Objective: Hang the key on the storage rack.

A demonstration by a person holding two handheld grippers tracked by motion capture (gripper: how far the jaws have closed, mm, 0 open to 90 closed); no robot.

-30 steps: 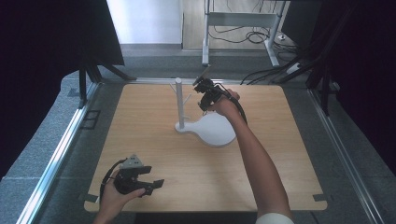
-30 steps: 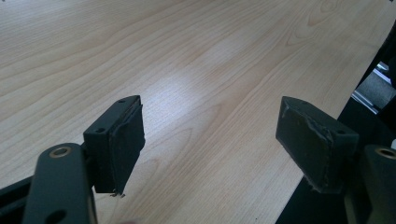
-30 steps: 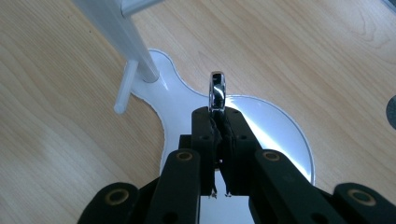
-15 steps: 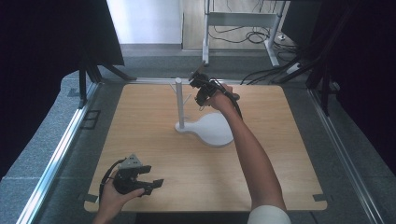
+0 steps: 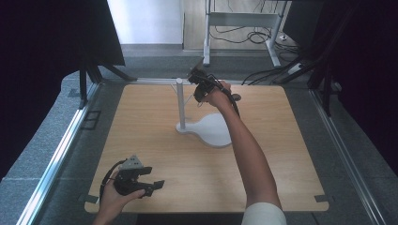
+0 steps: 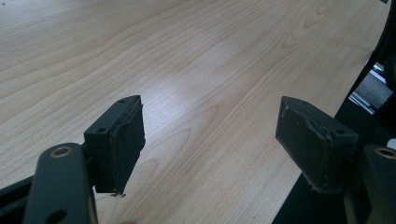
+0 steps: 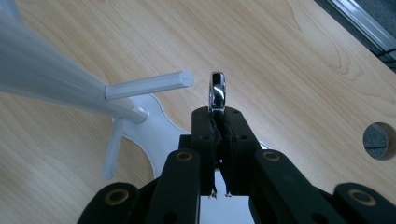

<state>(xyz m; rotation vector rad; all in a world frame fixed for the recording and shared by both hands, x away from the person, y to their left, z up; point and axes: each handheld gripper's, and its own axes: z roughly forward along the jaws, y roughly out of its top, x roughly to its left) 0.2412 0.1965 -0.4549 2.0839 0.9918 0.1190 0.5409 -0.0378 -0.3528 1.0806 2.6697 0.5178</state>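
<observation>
A white stand has an upright post (image 5: 180, 103) on a flat rounded base (image 5: 213, 132) at the table's middle back. In the right gripper view a short white peg (image 7: 149, 85) sticks out from the post, and a second peg (image 7: 113, 147) lies lower. My right gripper (image 7: 217, 114) is shut on a shiny metal ring (image 7: 217, 91), held edge-on just right of the upper peg's tip. From above, the right gripper (image 5: 199, 89) hovers beside the post's top. My left gripper (image 5: 152, 180) rests near the front left edge, with its jaws (image 6: 210, 135) wide open and nothing between them.
The light wooden table (image 5: 155, 136) has a round hole (image 5: 236, 97) near the back, behind the right hand. Metal rails (image 5: 56, 159) frame the table's sides. Cables and a desk frame (image 5: 244, 18) lie on the floor beyond.
The right gripper has moved left with the ring, closer to the top of the post. The left gripper has stayed in place.
</observation>
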